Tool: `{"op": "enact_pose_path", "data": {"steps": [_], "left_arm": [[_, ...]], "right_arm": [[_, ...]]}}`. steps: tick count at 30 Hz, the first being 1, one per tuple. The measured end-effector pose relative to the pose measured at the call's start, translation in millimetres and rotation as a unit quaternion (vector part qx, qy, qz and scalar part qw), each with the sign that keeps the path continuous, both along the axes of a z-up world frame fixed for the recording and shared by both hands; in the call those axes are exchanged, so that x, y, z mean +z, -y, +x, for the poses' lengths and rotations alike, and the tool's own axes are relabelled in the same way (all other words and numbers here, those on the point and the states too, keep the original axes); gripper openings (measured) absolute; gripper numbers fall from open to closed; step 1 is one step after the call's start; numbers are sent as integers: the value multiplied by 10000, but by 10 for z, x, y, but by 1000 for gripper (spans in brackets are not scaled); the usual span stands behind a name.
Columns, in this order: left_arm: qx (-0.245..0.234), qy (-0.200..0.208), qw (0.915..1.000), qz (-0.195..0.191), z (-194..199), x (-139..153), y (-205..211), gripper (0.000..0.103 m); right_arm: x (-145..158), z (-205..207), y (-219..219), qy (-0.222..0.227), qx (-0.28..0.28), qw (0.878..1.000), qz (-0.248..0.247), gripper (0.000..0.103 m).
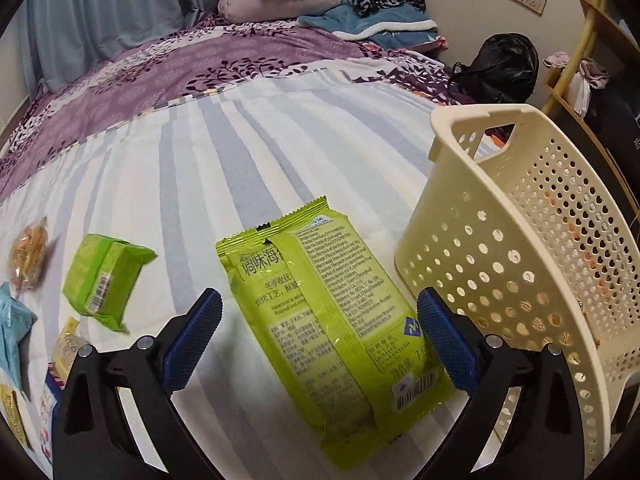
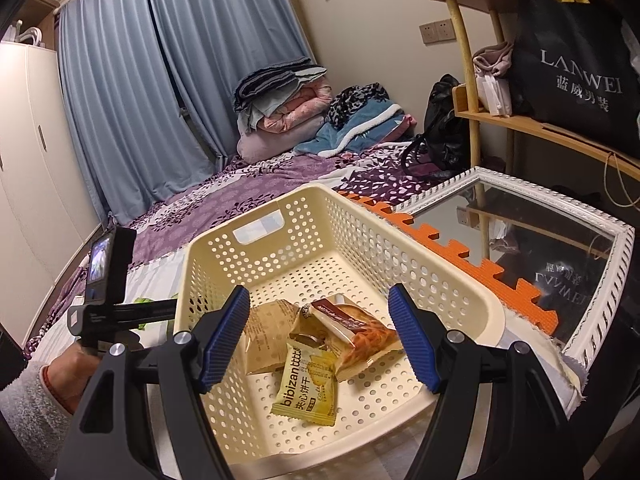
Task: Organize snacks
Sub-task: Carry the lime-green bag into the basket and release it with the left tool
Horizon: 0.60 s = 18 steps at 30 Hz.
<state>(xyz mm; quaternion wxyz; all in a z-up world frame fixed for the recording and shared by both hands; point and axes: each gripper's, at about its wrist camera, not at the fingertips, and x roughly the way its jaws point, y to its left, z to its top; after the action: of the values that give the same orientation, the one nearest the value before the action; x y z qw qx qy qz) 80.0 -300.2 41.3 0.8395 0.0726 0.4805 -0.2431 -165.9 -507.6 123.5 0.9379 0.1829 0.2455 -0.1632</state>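
Left wrist view: the left gripper [image 1: 320,336] has its jaws spread open around a green seaweed packet [image 1: 336,320] lying on the striped bed [image 1: 208,152]; neither jaw clearly touches it. The packet's long axis runs roughly forward, away from the jaws. A cream basket [image 1: 532,248] stands just right of the right jaw. A smaller green pack [image 1: 106,278] lies left.

Right wrist view: the right gripper [image 2: 320,336] hangs with jaws open over the cream basket [image 2: 304,216], where a yellow biscuit packet [image 2: 308,384] and two other wrapped snacks lie between the jaws. A mirror [image 2: 540,248] lies right.

Blue curtains [image 2: 160,80] hang behind a bed with a purple leaf-print cover [image 1: 168,76] and folded blankets [image 2: 288,112], flanked by a white wardrobe [image 2: 32,160], a cream wall with sockets [image 2: 436,31], wooden corner shelves [image 2: 520,120] and a white-framed mirror [image 2: 540,240].
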Motion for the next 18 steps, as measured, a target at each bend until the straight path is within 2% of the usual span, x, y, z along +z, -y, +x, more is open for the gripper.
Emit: {"op": "enact_pose_path", "data": {"steps": [3, 9, 13, 18], "left_arm": [[-36, 45, 10000, 54, 2, 3, -40, 100], [-40, 185, 9988, 449, 1, 57, -261, 100], [112, 119, 9988, 455, 87, 58, -386, 100], [68, 151, 9987, 485, 137, -7, -262, 98]], "right_arm": [[-13, -2, 39, -1, -48, 10000, 16, 72], [12, 15, 51, 74, -62, 10000, -10, 72], [31, 54, 37, 123, -26, 9999, 0, 72], [65, 79, -23, 118, 79, 9999, -68, 72]]}}
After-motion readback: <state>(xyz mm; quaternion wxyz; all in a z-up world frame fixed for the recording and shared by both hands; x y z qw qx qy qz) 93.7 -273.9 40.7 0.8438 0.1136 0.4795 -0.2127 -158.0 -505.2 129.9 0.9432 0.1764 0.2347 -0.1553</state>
